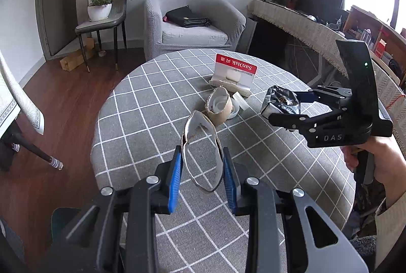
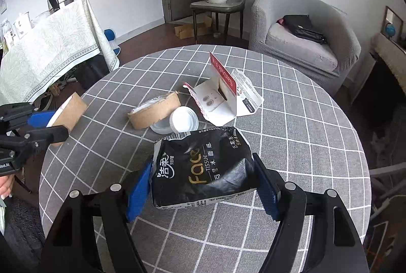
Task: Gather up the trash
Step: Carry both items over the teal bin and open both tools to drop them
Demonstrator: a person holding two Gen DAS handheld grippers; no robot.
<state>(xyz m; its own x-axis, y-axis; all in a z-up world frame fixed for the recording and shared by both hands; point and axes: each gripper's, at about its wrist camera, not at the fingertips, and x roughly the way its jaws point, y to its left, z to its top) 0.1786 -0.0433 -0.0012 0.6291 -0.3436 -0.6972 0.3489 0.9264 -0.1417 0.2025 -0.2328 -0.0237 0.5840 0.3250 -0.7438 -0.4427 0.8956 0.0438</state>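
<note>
Here, left gripper pinches cardboard ring; right gripper clamps "Face TISSUE" pack.

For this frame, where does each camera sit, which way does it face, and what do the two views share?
Left wrist: on the left gripper, looking down across the table toward the armchair; its fingers squeeze a cardboard ring; right gripper and hand show.
Right wrist: on the right gripper, same direction; its fingers hold a tissue pack; left gripper shows.
Shared: table, armchair, SanDisk box.
</note>
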